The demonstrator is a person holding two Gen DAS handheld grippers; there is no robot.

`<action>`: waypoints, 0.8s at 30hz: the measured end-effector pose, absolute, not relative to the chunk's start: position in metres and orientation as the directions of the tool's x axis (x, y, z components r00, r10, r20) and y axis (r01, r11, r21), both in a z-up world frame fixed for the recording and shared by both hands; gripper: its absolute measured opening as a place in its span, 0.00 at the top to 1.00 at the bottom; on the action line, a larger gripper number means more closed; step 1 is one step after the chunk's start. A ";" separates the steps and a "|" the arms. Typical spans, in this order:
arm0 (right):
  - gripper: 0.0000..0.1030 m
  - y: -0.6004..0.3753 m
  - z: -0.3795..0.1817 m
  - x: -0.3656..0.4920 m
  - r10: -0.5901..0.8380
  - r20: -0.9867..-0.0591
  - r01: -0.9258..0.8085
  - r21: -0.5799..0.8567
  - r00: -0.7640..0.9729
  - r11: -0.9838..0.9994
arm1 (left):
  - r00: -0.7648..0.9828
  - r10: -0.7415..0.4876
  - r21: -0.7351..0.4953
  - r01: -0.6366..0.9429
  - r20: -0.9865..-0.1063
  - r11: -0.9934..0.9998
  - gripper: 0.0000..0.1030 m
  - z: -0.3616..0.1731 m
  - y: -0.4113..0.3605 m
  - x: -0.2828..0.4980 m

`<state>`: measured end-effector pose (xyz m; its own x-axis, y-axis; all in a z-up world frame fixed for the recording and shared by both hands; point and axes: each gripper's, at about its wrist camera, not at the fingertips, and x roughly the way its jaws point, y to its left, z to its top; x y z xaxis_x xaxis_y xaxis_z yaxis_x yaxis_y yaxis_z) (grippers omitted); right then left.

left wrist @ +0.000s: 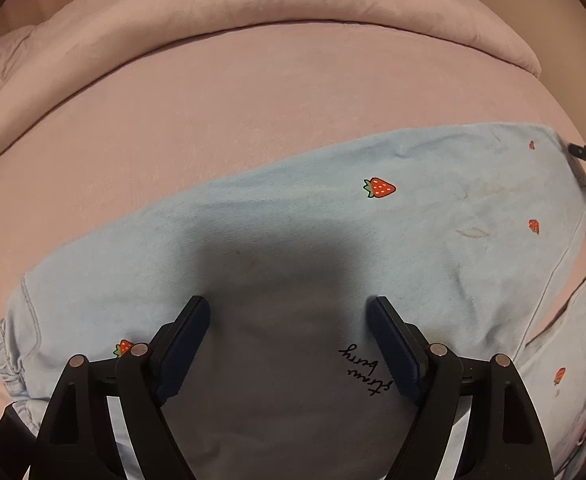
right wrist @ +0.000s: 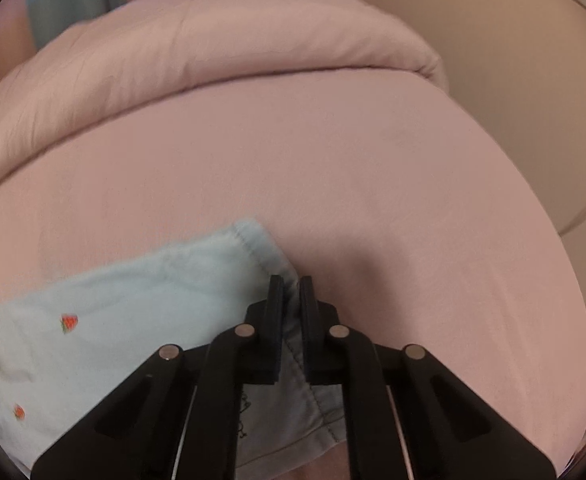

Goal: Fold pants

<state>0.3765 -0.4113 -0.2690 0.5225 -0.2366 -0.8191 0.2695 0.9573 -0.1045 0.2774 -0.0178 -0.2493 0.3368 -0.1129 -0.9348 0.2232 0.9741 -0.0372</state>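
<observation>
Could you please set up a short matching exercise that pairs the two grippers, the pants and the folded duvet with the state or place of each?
Column one:
1. left gripper
2. right gripper
3. pants
4. folded duvet

Column two:
A. light blue with strawberry prints, spread on the pink sheet
B. shut on the stitched hem at the pants' edge
C. rolled along the far side of the bed
D. open above the pants, fingers apart

Pairs: 1-D, 2-B, 3-A, 4-C
</observation>
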 end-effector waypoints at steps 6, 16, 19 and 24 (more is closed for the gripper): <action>0.86 -0.416 -0.269 0.355 -0.365 -0.813 0.311 -0.240 0.453 0.920 | 0.397 -0.139 -0.047 0.231 -0.907 0.972 0.20 -0.235 -0.005 0.289; 0.50 -0.230 -0.228 0.382 0.238 -0.841 -0.488 -0.035 0.486 0.872 | 0.411 -0.016 0.017 0.076 -0.911 0.997 0.20 -0.222 0.094 0.330; 0.50 -0.184 -0.247 0.394 0.239 -0.885 -0.584 -0.044 0.399 0.811 | 0.384 -0.041 -0.013 0.076 -0.922 0.997 0.20 -0.227 0.111 0.343; 0.50 -0.140 -0.275 0.408 0.169 -0.944 -0.681 -0.074 0.284 0.729 | 0.327 -0.084 -0.052 0.105 -0.941 0.993 0.20 -0.242 0.124 0.363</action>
<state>0.4080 -0.1399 -0.2751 0.2835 0.1686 -0.9440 -0.6809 0.7285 -0.0744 0.3634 0.1243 -0.2422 0.3268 -0.0841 -0.9413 0.1047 0.9931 -0.0524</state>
